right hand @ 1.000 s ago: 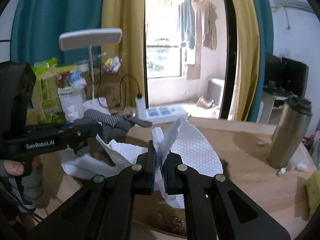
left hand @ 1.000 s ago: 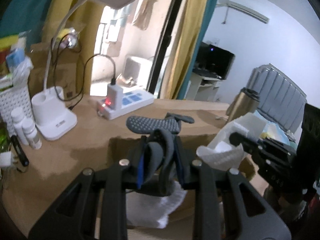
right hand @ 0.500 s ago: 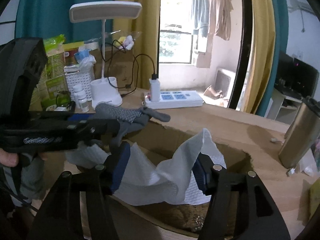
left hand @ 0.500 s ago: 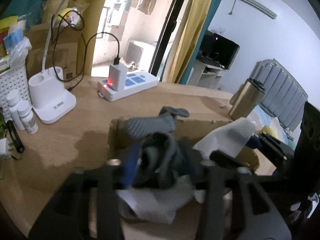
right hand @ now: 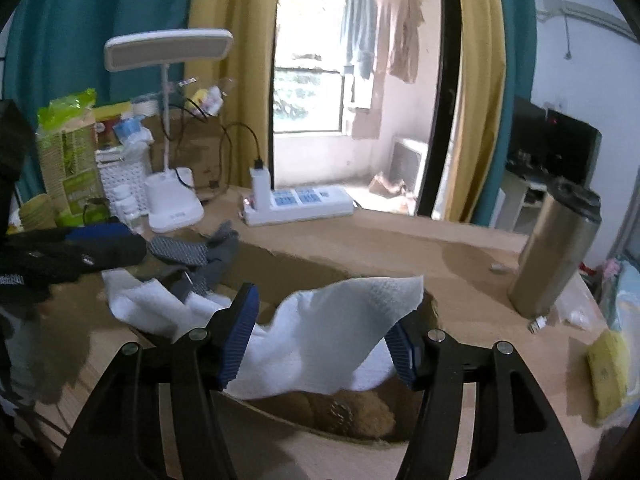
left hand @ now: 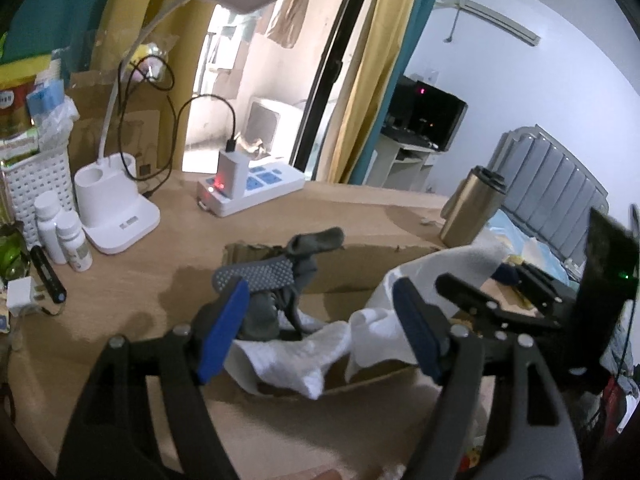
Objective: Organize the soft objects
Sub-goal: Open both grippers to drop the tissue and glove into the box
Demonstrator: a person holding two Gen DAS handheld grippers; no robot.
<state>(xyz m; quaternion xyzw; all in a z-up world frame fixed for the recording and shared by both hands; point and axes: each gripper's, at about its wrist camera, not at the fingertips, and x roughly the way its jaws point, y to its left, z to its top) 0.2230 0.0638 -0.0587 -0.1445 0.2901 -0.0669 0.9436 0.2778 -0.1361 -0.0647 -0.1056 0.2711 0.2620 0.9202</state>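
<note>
A shallow cardboard box (left hand: 360, 264) (right hand: 304, 272) sits on the wooden table. A grey glove with a dotted palm (left hand: 272, 276) (right hand: 188, 252) lies over its far left corner. A white cloth (left hand: 304, 356) (right hand: 332, 332) lies crumpled in the box, one flap standing up. My left gripper (left hand: 320, 328) is open just above the box, the glove beyond its left finger. My right gripper (right hand: 324, 332) is open with the white cloth lying loose between its fingers. Each gripper shows in the other's view.
At the back left stand a white desk lamp (left hand: 116, 208) (right hand: 172, 200), small white bottles (left hand: 64, 236) and a white basket (left hand: 36, 184). A white power strip (left hand: 252, 192) (right hand: 300, 204) lies behind the box. A steel tumbler (left hand: 472, 208) (right hand: 556, 256) stands at the right.
Both grippers have opened. The left one let go of the grey glove, which dropped onto the box corner. The right one let go of the white cloth, which settled into the box.
</note>
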